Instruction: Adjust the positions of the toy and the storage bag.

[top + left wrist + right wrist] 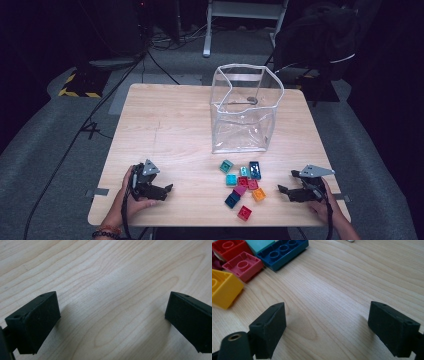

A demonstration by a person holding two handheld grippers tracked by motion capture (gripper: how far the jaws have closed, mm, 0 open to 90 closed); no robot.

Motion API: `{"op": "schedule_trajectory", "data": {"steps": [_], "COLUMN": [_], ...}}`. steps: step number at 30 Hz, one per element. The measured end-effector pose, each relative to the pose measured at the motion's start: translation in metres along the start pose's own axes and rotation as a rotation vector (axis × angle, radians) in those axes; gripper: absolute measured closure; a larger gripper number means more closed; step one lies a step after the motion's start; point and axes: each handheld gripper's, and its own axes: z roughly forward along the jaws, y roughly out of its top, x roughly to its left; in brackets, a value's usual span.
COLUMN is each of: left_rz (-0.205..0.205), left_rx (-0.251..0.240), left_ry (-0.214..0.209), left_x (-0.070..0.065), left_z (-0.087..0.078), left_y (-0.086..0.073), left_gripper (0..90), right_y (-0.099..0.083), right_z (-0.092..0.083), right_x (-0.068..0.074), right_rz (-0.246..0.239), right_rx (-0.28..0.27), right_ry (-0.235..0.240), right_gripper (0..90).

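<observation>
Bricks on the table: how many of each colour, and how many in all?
Counted in the high view; a few overlap, so shades are approximate.
Teal or light blue bricks: 3
Dark blue bricks: 2
Red bricks: 3
Magenta brick: 1
Orange-yellow brick: 1
Total: 10

Wooden table (165, 130), black cables on grey floor (35, 135), white stand legs (207, 47), dark background
</observation>
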Motion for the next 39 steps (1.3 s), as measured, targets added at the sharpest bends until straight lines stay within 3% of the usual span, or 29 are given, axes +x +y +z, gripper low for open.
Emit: {"op": "schedule_trajectory", "data": {"steps": [2,5,10,13,16,20,22,24,26,28,35,39], "left_rz": [0.008,0.008,0.008,0.0,0.0,-0.001,-0.001,-0.001,-0.001,-0.001,-0.001,-0.003], "left_rx": [0.0,0.001,0.0,-0.001,-0.001,0.0,-0.001,0.0,-0.001,-0.001,-0.001,-0.001], "left_ry": [-0.002,-0.002,0.0,0.0,0.0,0.0,0.0,0.0,0.0,0.0,0.0,0.002], "left_x": [0.001,0.001,0.001,0.001,0.001,0.001,0.001,0.001,0.001,0.001,0.001,0.0], "left_z": [0.0,0.0,-0.001,-0.001,-0.001,-0.001,-0.001,-0.001,-0.001,-0.001,-0.001,-0.001], "left_y": [0.0,0.0,-0.001,-0.001,-0.001,-0.001,-0.001,-0.001,-0.001,-0.001,-0.001,-0.001], "left_gripper": [0.2,0.2,0.3,0.4,0.4,0.3,0.3,0.3,0.3,0.3,0.3,0.4], "right_y": [0.0,0.0,0.002,0.005,0.012,0.018,0.024,0.034,0.041,0.052,0.096,0.117], "right_z": [0.0,-0.002,-0.004,-0.009,-0.017,-0.025,-0.029,-0.034,-0.038,-0.043,-0.046,-0.048], "right_x": [0.0,0.002,0.0,0.0,0.0,-0.005,-0.008,-0.012,-0.014,-0.016,-0.016,-0.017], "right_rz": [-0.01,-0.015,-0.003,-0.022,-0.022,-0.012,-0.005,0.009,0.008,-0.025,-0.093,-0.107], "right_rx": [0.003,-0.017,-0.015,-0.033,-0.061,-0.114,-0.121,-0.135,-0.169,-0.203,-0.228,-0.267], "right_ry": [-0.002,-0.08,-0.081,-0.084,-0.101,-0.079,-0.09,-0.131,-0.126,-0.109,-0.116,-0.103], "right_gripper": [16.1,22.0,19.5,17.6,19.0,18.9,18.9,22.2,23.4,23.7,26.2,27.8]}}
